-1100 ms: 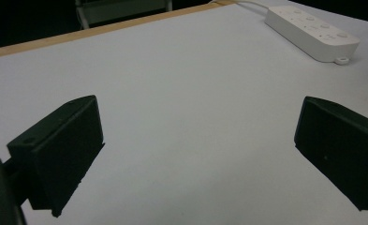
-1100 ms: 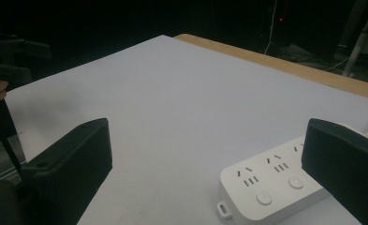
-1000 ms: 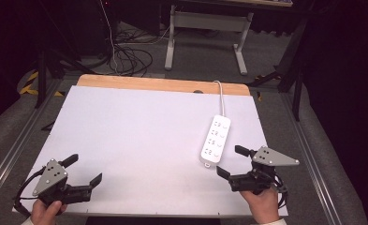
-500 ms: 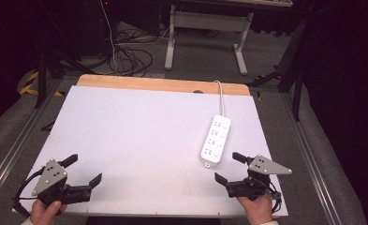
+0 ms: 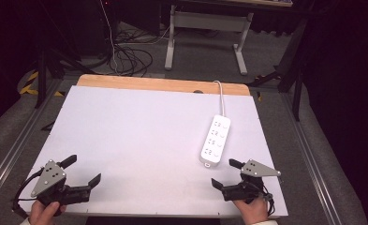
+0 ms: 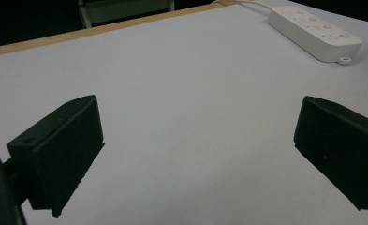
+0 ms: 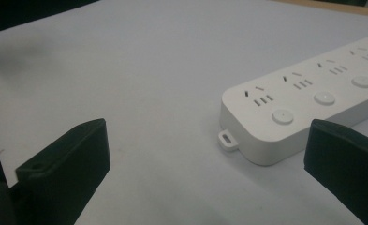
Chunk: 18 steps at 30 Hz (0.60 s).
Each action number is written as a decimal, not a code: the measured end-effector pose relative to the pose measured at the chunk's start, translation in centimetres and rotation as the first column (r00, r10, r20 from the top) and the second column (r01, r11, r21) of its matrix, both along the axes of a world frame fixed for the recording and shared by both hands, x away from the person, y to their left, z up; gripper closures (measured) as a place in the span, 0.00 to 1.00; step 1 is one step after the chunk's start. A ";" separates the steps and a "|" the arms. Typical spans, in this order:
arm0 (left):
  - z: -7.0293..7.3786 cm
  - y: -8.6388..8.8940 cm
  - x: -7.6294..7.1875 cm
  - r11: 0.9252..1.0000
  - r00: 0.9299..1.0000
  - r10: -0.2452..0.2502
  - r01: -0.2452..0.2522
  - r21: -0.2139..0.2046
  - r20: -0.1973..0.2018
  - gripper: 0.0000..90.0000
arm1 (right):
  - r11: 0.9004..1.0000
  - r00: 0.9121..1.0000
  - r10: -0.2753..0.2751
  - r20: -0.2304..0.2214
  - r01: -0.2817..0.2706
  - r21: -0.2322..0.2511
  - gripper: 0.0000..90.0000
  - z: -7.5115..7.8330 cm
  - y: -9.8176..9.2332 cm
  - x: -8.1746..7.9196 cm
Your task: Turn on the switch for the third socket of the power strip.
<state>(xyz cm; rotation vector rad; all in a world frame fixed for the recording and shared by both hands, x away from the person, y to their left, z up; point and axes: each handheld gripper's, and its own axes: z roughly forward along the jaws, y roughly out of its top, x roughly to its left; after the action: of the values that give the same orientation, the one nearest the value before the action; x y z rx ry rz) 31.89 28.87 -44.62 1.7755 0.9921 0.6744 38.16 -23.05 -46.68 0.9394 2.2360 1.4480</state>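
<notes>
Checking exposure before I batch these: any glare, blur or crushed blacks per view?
High view: white table sheet evenly lit, no glare; surroundings nearly black. Left gripper view: near jaws soft, power strip fairly sharp. Right gripper view: power strip sharp, a dark smudge of shadow at upper left, jaws slightly soft.

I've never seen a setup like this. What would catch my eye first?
Probably the white power strip lying alone toward the right of the white table, its cord running off the far edge. Next, the two black claws at the near edge, left claw and right claw, both open and holding nothing.
</notes>
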 end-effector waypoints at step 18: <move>-0.2 0.1 0.2 0.999 0.999 0.030 -0.031 0.014 0.023 0.02 | 0.999 0.998 0.005 0.058 -0.002 -0.044 0.00 -0.1 0.5 -0.5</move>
<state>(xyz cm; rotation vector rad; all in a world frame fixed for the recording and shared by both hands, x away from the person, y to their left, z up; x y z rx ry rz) 32.07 28.96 -44.86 1.7645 1.0029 0.7211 37.62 -22.52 -46.78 0.8690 2.2198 1.4033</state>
